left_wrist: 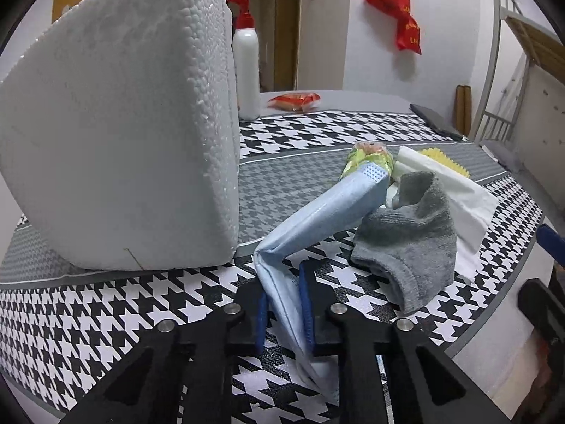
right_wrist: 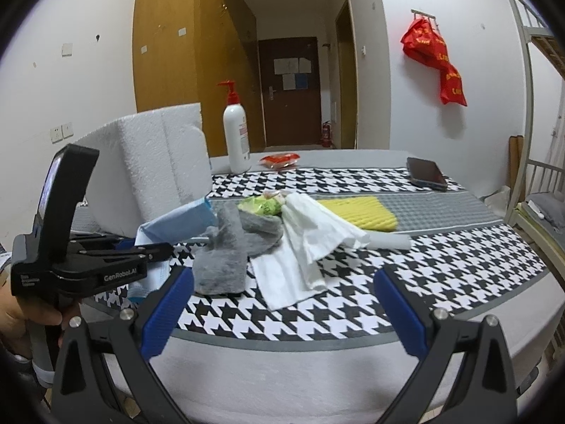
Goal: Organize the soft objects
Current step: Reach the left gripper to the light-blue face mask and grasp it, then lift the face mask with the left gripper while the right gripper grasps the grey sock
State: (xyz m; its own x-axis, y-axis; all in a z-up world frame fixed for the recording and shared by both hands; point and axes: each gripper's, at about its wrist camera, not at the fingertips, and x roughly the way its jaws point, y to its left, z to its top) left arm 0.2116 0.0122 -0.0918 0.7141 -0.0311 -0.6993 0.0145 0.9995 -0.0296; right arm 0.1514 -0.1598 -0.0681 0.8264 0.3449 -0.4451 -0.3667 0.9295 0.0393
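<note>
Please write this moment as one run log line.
left gripper: shut on light blue pleated face mask | right gripper: open, holding nothing | grey fabric sock: on houndstooth cloth

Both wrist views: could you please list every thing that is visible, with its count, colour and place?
foam block: 1, white, left
face mask: 1, light blue, in left gripper
sock: 1, grey, centre
tissues: several, white, beside sock
snack packet: 1, green, behind sock
sponge: 1, yellow, right of tissues
pump bottle: 1, white with red pump, back
phone: 1, dark, far right
left gripper: shut on mask
right gripper: open
</note>
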